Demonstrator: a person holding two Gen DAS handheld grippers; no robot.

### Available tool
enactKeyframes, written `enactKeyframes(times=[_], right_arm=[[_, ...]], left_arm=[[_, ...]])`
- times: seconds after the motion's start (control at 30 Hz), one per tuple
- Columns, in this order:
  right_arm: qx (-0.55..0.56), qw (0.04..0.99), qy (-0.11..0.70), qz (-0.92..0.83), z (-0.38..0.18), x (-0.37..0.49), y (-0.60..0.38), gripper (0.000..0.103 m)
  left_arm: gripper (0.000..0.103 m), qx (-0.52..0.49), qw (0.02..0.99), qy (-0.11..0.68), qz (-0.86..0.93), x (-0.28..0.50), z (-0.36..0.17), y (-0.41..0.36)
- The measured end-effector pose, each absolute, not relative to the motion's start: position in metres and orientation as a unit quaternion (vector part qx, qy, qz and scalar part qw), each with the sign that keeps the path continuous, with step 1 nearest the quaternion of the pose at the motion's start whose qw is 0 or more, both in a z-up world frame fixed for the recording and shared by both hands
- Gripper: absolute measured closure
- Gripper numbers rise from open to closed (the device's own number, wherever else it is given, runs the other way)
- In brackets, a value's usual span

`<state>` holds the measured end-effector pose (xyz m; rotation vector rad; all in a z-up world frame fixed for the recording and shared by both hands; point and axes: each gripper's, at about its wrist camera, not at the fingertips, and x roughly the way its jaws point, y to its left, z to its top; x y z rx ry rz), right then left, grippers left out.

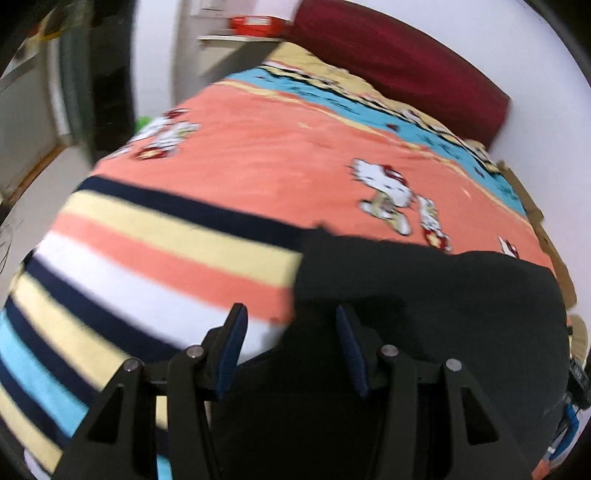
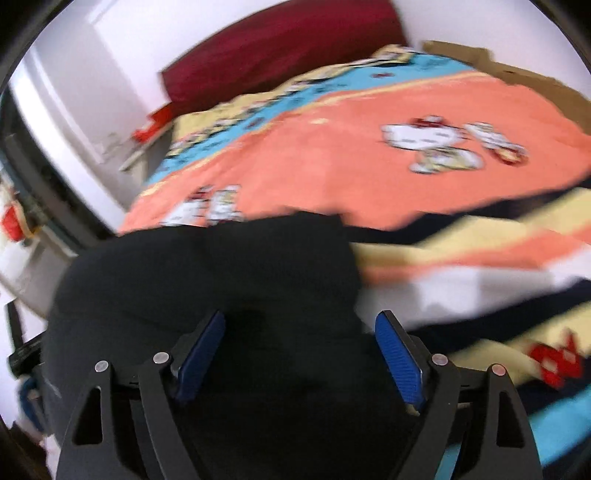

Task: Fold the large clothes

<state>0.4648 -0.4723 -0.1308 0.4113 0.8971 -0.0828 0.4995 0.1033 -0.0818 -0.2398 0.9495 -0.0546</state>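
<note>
Black garment [image 1: 424, 295] bunched, unfolded, on striped bedspread [image 1: 147, 236]. Left claw [image 1: 291, 314] and right claw [image 2: 299, 317] agape, empty, above it. Folding apparently not begun; 0 neat folds visible.

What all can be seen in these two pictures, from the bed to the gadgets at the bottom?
Black garment: one, black, lying on the near part of the bed, just ahead of both grippers.
Bedspread: one, coral with cartoon cat prints, a blue and yellow band at the far end, and navy, yellow, white and blue stripes at the near end; covers the bed.
Headboard: one, dark red, against the white wall at the far end.
Red box: one, red, on a shelf left of the headboard; blurred.
Cardboard: brown, along the bed's far edge by the wall.
Left gripper: one, black with blue pads, open.
Right gripper: one, black with blue pads, open.
</note>
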Motion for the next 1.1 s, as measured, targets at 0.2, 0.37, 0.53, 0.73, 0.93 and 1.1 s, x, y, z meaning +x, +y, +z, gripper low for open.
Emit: enactKeyframes(times=[0.2, 0.37, 0.53, 0.73, 0.93, 1.1], right_arm=[[0.171, 0.888, 0.421, -0.073, -0.097, 0.393, -0.489, 0.021], [0.155, 0.897, 0.410, -0.058, -0.059, 0.337, -0.467, 0.020], [0.131, 0.912, 0.388, -0.033, -0.025, 0.284, -0.420, 0.015], [0.107, 0.925, 0.364, -0.004, -0.001, 0.227, -0.359, 0.003], [0.081, 0.936, 0.344, 0.001, 0.012, 0.184, -0.314, 0.001], [0.073, 0.940, 0.332, 0.003, 0.020, 0.160, -0.291, 0.001]], left_arm=[[0.055, -0.128, 0.891, 0.436, 0.007, 0.431, -0.059, 0.143], [0.055, -0.113, 0.901, 0.418, 0.008, 0.358, -0.019, 0.129], [0.055, -0.073, 0.919, 0.387, -0.008, 0.287, 0.019, 0.095], [0.040, -0.044, 0.938, 0.343, -0.020, 0.218, 0.050, 0.055], [0.032, -0.012, 0.946, 0.322, -0.023, 0.162, 0.062, 0.021], [0.032, 0.009, 0.952, 0.306, -0.025, 0.126, 0.066, 0.003]])
